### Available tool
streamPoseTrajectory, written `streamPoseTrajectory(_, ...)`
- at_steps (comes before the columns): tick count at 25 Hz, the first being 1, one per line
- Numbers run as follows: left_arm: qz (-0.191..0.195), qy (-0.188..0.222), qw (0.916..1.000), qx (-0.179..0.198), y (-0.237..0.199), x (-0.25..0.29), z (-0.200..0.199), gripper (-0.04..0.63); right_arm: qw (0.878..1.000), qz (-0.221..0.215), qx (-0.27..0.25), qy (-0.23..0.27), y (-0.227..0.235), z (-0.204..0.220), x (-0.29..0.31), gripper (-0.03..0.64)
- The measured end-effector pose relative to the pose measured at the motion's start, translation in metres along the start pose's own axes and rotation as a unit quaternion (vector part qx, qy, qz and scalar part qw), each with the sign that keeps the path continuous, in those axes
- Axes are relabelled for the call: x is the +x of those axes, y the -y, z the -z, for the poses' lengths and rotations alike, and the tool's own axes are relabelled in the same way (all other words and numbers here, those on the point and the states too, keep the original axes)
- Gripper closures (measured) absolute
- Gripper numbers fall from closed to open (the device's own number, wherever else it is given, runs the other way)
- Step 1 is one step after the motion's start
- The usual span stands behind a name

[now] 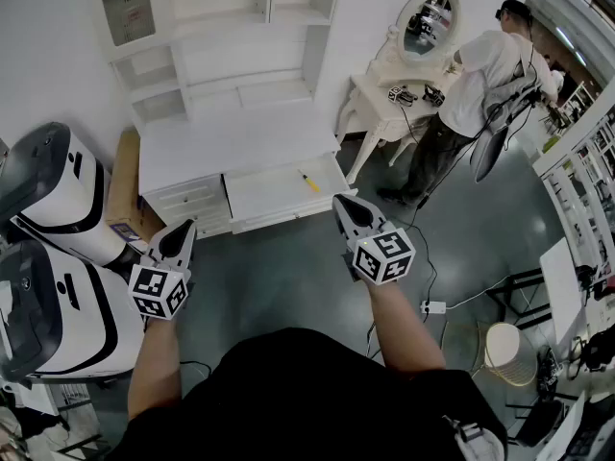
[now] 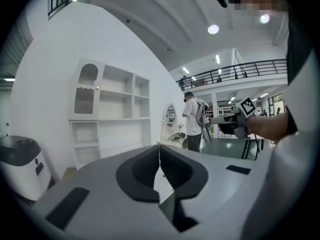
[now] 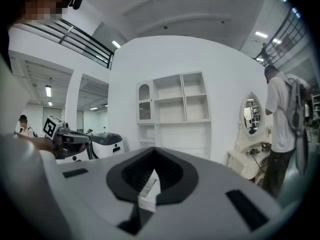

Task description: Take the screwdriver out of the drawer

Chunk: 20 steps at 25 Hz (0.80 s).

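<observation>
At the tips, the left gripper's [image 1: 181, 233] jaws are pressed together with nothing between them, and the right gripper's [image 1: 346, 206] jaws are likewise closed and empty. Both are held out nearly level over the dark floor [image 1: 288, 286], well apart from each other, facing a white desk [image 1: 221, 142]. Seen from the head view, the right gripper's tip is just by the right front corner of the open drawer [image 1: 259, 200]; the left gripper is lower left of it. The screwdriver [image 1: 308, 181], with a yellow handle, lies in the drawer's right part, touched by neither gripper. Shelves [image 1: 221, 27] rise behind the desk. Two white machines [image 1: 58, 200] stand at the left. To the right, a person [image 1: 471, 75] stands at a dressing table [image 1: 384, 94] with an oval mirror [image 1: 428, 17].
</observation>
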<state>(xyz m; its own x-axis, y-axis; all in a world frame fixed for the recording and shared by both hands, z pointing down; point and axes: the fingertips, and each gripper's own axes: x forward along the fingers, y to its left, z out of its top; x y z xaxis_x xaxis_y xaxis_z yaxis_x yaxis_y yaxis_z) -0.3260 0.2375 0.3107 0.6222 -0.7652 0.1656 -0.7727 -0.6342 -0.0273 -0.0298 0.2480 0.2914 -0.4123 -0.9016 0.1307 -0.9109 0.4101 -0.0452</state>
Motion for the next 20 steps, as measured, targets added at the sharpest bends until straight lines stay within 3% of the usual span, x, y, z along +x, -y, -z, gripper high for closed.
streamPoseTrajectory(20,0.045,-0.01,0.9989,-0.013,-0.053,0.004,0.027,0.575,0.998,0.062,0.014,-0.013,-0.02,0.016,0.026,0.604)
